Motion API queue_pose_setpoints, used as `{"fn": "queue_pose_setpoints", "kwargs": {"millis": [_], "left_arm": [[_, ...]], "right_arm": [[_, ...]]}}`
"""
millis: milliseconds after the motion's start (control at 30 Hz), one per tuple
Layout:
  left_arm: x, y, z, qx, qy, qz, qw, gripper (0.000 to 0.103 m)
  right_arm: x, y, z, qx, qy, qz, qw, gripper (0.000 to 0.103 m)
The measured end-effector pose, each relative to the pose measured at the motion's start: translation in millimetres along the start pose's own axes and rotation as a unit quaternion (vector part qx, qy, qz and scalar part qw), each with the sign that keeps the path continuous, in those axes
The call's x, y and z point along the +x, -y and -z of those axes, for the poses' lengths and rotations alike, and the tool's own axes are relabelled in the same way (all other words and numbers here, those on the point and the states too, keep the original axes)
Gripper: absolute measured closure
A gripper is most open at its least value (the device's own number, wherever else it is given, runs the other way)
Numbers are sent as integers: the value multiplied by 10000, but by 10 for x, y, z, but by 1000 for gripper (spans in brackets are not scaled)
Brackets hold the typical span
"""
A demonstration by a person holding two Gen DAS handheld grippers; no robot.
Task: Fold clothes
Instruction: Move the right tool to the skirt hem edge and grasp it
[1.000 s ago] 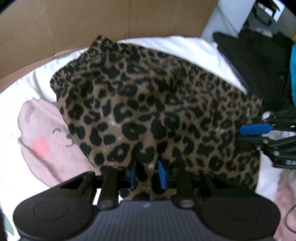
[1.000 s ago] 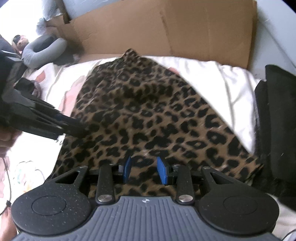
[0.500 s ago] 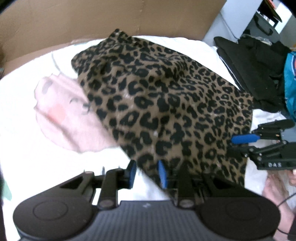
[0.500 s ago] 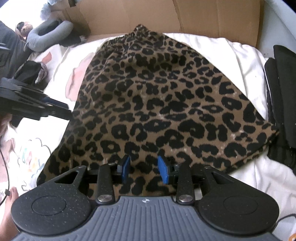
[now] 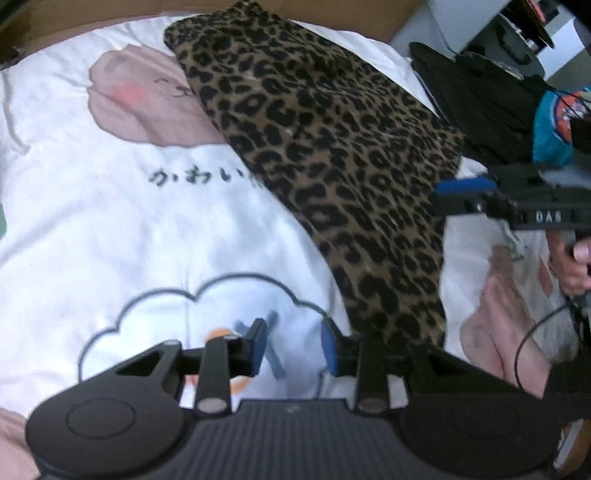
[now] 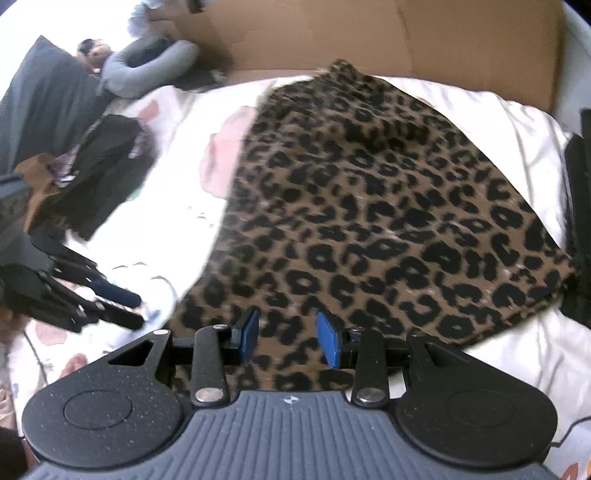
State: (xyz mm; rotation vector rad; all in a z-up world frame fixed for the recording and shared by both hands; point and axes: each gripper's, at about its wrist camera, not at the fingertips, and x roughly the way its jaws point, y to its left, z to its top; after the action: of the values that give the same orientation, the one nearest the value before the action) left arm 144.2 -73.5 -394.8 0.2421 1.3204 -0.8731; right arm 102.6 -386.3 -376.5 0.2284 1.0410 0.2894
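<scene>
The leopard-print garment (image 6: pixel 369 221) lies spread flat on the white printed bedsheet (image 5: pixel 129 229), its long axis running away from both tongs toward the cardboard (image 6: pixel 406 33). The right tongs (image 6: pixel 288 341) hover directly over its near hem, jaws apart and empty. The left tongs (image 5: pixel 293 347) stand off its left edge over bare sheet, also parted, so the right hand is nearer.

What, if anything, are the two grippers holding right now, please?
Nothing. The left gripper is open over the bedsheet, beside the leopard garment. The right gripper is open above that garment, its fingers apart.
</scene>
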Motion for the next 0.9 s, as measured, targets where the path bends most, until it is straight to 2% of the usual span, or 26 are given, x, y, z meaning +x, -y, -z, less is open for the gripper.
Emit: {"fn": "queue_pose_setpoints", "kwargs": {"millis": [300,633,733,900], "left_arm": [[40,208,162,2,-27,517,9987,67],[194,392,183,431,-85,155,9989,68],[183,374,154,362,-12,138,9992,68],[95,302,87,-19,229,344,9991,68]], "right_arm": [[-47,-347,16,-628,-171,-459,9968,61],[-22,-707,215,-1361,-587,-960,9843,60],[-7,-798,280,-1551,-706,-1061,9796,51],[28,-896,384,-1867,-750,-1045,9740,51]]}}
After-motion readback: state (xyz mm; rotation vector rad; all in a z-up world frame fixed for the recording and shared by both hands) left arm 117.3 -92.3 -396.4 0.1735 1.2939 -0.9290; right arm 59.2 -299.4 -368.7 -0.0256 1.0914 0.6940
